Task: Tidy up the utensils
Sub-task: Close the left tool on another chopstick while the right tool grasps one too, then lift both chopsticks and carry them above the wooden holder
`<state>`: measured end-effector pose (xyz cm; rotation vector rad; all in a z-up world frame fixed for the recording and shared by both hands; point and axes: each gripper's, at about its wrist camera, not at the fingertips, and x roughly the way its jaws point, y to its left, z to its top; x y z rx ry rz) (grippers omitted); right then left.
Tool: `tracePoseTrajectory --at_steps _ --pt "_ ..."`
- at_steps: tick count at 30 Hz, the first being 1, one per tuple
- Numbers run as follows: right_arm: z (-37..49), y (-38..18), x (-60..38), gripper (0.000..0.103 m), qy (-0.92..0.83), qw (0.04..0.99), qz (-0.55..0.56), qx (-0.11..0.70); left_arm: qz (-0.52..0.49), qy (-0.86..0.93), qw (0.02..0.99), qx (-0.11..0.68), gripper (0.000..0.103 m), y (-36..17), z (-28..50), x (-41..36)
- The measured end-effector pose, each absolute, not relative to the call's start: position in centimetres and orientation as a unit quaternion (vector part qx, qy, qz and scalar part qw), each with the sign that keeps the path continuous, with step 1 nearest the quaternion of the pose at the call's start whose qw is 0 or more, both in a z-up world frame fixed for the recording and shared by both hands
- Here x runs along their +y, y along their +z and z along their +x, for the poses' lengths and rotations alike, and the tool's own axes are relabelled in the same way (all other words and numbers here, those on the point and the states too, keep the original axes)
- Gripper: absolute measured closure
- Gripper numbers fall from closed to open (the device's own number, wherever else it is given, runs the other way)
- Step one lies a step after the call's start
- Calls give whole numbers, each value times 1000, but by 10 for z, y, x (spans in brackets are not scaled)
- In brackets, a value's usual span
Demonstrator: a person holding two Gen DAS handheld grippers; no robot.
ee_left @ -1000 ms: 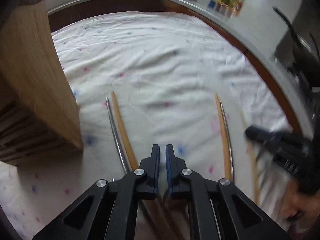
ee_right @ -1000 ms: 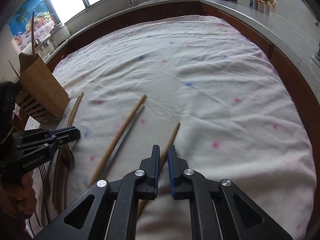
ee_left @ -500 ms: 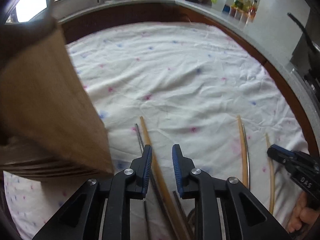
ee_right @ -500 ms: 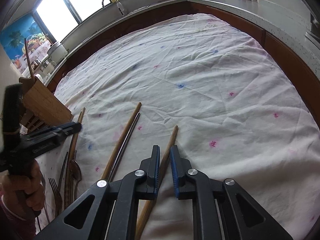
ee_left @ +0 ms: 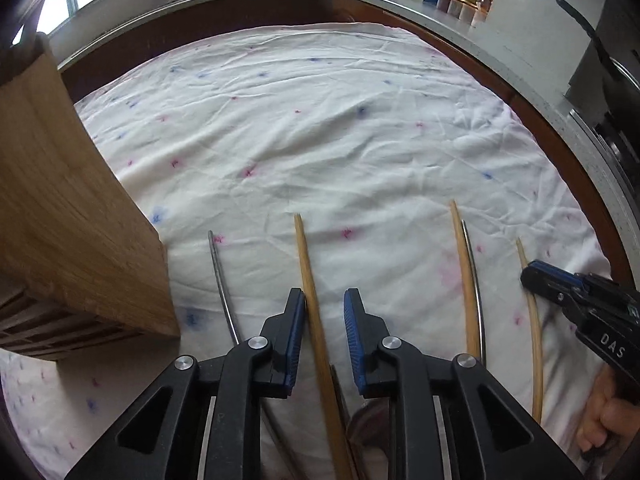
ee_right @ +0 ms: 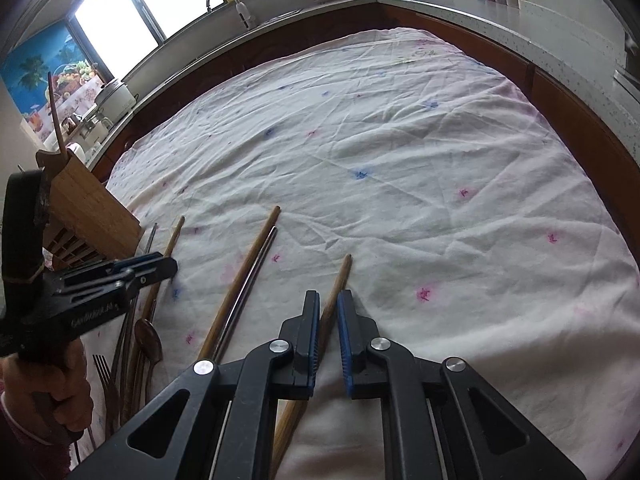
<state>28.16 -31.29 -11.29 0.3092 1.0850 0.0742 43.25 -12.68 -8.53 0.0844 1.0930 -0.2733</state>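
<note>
My left gripper [ee_left: 324, 300] is open above a wooden chopstick [ee_left: 310, 280] that lies between its jaws on the cloth. A metal chopstick [ee_left: 220, 276] lies to its left. The wooden utensil holder [ee_left: 68, 216] stands at the left; it also shows in the right wrist view [ee_right: 96, 208]. My right gripper [ee_right: 328, 302] is slightly open around another wooden chopstick [ee_right: 338, 284], not clamped on it. A wooden and metal chopstick pair [ee_right: 244, 284] lies between the grippers. Spoons and a fork [ee_right: 106, 376] lie under the left gripper [ee_right: 160, 266].
A white flowered cloth [ee_right: 400, 160] covers the table. A kitchen counter [ee_right: 500, 20] with jars and a kettle curves round the back and right. A sink tap [ee_right: 236, 4] stands at the back under the window.
My left gripper has opened and drawn back from the holder over the wooden chopstick. My right gripper has opened a little and stayed over its chopstick.
</note>
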Motion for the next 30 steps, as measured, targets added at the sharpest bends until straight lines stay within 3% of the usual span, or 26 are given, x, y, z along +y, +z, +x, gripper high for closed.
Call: tracePoseTrajectory --at_steps 8,11,12,14,21,30 --pt "282 -114 -289 91 4 864 79 498 81 -121 843 517 83 -87 445 -141" --pt "279 -115 -277 92 -11 872 42 487 81 -130 846 510 91 -87 443 -143" --pt "278 -114 -277 93 -11 873 44 486 80 -134 847 508 97 -88 443 -143" --pt "279 -113 -284 96 4 868 80 490 79 -136 847 508 99 -88 441 -142" --pt "263 -84 -296 98 61 864 169 471 45 -159 861 481 99 -56 413 -121" --pt "229 -20 -280 98 111 886 181 412 -26 -176 899 401 100 22 341 -67"
